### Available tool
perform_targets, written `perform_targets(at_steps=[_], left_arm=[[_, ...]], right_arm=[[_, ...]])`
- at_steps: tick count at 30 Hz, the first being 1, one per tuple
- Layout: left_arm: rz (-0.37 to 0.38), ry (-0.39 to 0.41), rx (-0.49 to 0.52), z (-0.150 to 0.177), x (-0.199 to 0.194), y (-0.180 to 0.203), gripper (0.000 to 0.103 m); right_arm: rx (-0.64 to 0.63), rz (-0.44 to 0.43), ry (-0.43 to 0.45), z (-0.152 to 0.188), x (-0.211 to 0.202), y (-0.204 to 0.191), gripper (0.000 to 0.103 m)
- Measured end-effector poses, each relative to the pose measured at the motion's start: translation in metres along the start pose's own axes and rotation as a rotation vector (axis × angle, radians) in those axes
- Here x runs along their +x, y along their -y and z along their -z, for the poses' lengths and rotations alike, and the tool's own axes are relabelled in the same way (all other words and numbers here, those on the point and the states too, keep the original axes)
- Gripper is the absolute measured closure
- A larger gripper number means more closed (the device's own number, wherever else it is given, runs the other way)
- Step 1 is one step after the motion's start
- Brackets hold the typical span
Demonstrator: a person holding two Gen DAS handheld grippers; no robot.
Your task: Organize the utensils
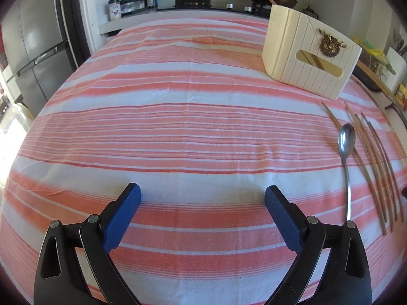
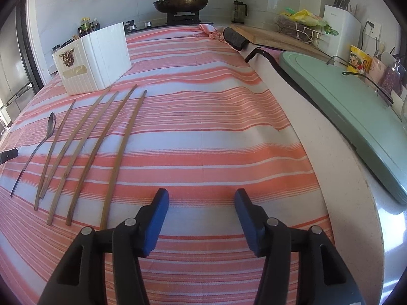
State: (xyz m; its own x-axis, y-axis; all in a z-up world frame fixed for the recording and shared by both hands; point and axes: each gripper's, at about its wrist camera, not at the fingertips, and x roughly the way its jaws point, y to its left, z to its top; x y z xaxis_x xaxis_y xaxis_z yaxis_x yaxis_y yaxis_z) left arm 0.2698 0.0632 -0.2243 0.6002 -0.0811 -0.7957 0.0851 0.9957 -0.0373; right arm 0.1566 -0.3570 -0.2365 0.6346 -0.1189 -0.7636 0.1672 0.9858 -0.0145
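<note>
Several brown wooden chopsticks [image 2: 86, 150] lie side by side on the striped cloth, with a metal spoon [image 2: 38, 147] at their left. They also show at the right of the left wrist view: the chopsticks [image 1: 374, 165] and the spoon [image 1: 346, 152]. A cream ribbed utensil holder [image 1: 305, 56] stands behind them; it also shows in the right wrist view [image 2: 96, 58]. My left gripper [image 1: 202, 195] is open and empty, left of the spoon. My right gripper [image 2: 202, 198] is open and empty, right of the chopsticks.
A pink and white striped cloth [image 1: 165, 127] covers the table. A green cutting board [image 2: 356, 117] lies on the counter at the right. A stove with a lidded pan [image 2: 182, 2] is at the back. A fridge [image 1: 33, 50] stands at the left.
</note>
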Motion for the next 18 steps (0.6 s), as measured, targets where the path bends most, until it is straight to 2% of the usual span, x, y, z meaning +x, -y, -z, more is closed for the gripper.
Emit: perform_targets(at_steps=[18], left_arm=[[-0.005,-0.001,0.001,-0.0002,0.0,0.0015,0.004]], right_arm=[[-0.001,-0.001,0.001,0.0004,-0.0001,0.0004,0.048]])
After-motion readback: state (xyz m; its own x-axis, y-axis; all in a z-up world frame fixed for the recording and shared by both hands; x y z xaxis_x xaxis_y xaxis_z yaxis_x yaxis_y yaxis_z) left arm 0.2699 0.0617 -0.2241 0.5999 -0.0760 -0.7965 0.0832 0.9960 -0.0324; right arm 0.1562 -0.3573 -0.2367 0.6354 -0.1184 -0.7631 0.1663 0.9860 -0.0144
